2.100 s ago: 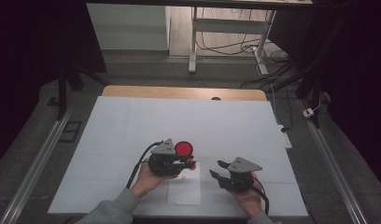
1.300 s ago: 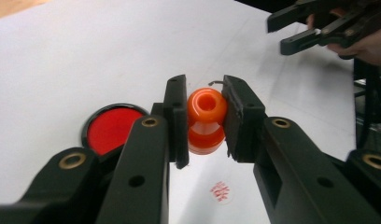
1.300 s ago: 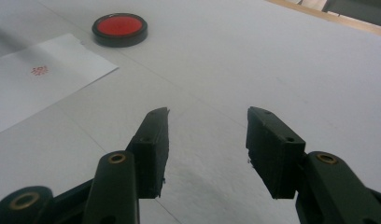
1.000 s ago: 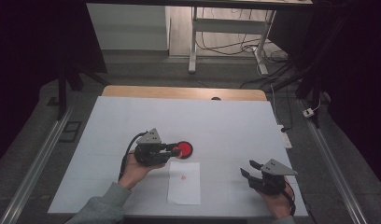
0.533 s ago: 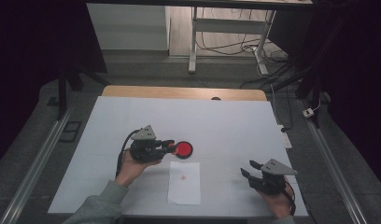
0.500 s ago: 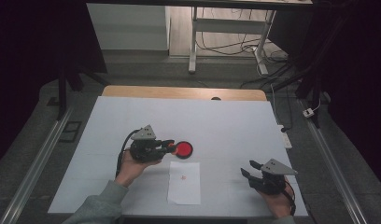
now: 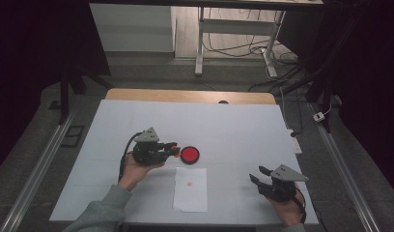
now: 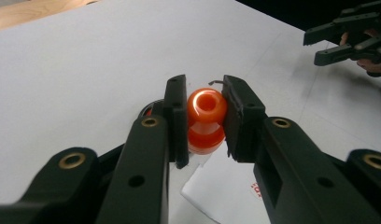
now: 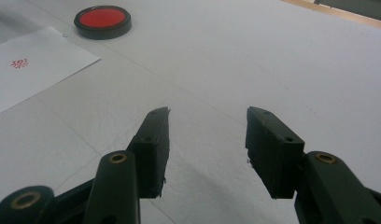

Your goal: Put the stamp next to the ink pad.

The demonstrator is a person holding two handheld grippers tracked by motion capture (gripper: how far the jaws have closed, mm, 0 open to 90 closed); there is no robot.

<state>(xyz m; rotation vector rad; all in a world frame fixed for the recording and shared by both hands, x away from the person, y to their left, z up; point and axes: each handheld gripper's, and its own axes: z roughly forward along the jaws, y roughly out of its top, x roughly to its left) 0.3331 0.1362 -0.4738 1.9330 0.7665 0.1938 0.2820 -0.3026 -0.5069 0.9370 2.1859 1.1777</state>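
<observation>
Left gripper (image 8: 205, 116) pinching orange stamp (image 8: 206, 119) beside red ink pad (image 7: 189, 154), right gripper (image 9: 207, 135) spread, perhaps near table edge (image 7: 301, 186).

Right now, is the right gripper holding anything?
No, the right gripper has open jaws with bare white table between them.

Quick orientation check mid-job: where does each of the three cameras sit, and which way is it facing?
High view: above the person's side, looking forward and down on the white table; forearms and hands with the left gripper and right gripper show.
Left gripper view: rides the left gripper, looking along jaws shut on an orange stamp; the other hand's gripper shows farther off.
Right gripper view: rides the right gripper, looking low across the table between open jaws.
Shared: high and right gripper views both show the red ink pad and stamped paper.
</observation>
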